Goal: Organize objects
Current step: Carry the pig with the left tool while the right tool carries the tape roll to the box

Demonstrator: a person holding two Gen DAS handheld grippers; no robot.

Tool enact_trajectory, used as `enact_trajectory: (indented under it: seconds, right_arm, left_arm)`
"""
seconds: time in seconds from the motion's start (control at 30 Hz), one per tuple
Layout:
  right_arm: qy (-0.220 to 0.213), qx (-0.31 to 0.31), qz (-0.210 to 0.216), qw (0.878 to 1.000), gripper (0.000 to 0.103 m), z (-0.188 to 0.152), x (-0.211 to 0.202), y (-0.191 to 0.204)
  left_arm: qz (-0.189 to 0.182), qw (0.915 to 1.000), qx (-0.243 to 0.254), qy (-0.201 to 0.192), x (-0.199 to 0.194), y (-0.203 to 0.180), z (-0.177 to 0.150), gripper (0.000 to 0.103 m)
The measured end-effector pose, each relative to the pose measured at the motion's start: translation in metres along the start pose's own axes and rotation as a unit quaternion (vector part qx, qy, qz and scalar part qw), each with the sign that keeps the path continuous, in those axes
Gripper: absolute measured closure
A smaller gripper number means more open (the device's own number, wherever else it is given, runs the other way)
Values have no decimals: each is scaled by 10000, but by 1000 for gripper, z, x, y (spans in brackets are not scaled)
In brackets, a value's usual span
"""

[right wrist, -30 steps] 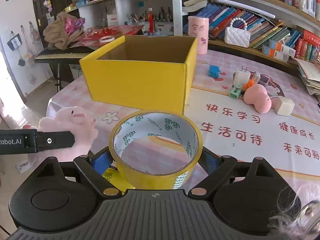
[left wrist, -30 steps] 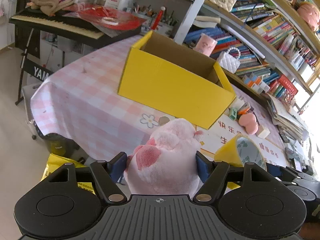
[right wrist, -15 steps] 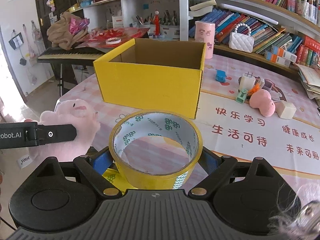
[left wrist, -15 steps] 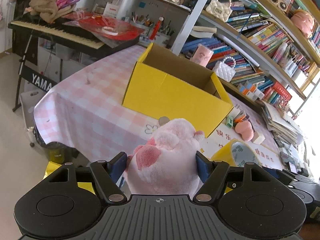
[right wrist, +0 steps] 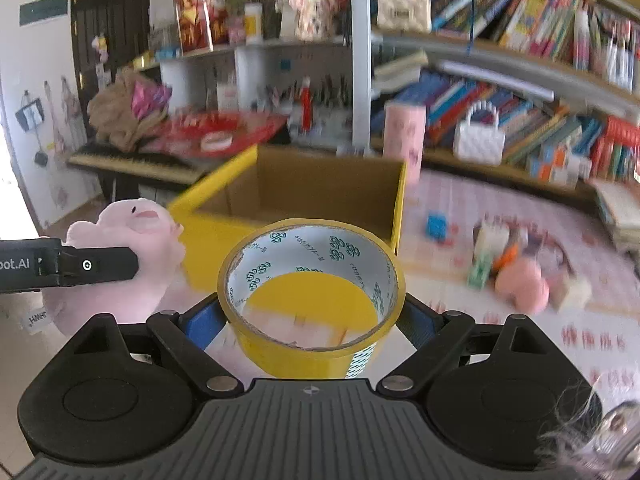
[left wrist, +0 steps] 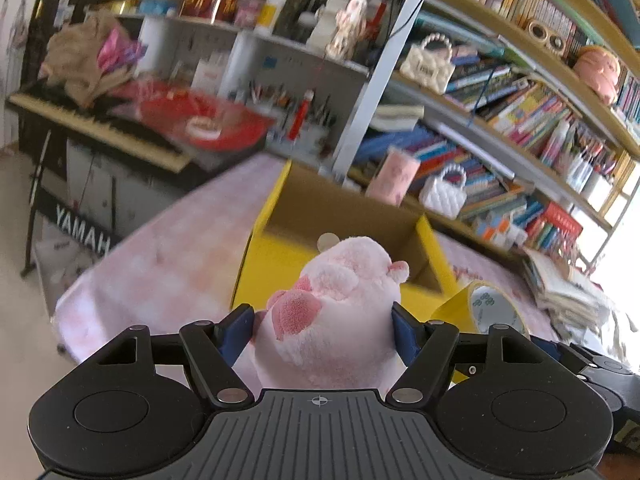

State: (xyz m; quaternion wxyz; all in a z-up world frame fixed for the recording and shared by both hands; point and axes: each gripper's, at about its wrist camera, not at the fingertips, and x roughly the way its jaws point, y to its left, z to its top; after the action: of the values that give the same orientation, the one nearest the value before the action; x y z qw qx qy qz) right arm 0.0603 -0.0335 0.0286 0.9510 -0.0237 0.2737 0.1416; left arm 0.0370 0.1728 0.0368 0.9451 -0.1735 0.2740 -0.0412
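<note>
Both claws have lifted since a second ago, so the yellow box (left wrist: pixel 340 240) now sits lower ahead of them. Fuzzy pink plush (left wrist: pixel 332 320) with darker paw patches; glossy yellow tape roll (right wrist: pixel 312 292), green-printed core. Box open-topped, nothing visible inside. Left claw (left wrist: pixel 323 330) pinches the plush about half-wide; right claw (right wrist: pixel 310 320) clamps the tape, spread wide.
</note>
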Motion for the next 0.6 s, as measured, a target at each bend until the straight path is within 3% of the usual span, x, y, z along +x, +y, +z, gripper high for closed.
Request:
enact_trajectory:
  seconds: [0.27, 0.43, 0.6]
  right_arm:
    - [-398, -123, -161, 9990, 13, 47, 55, -16]
    - [-310, -486, -138, 9982, 13, 59, 104, -25]
    - [-117, -985, 202, 9949, 13, 59, 144, -28]
  left_arm:
    - [278, 9992, 126, -263, 51, -19, 42, 31]
    - [505, 9976, 424, -196, 91, -33, 54, 31]
    - [692, 9962, 538, 10, 126, -40, 58, 31]
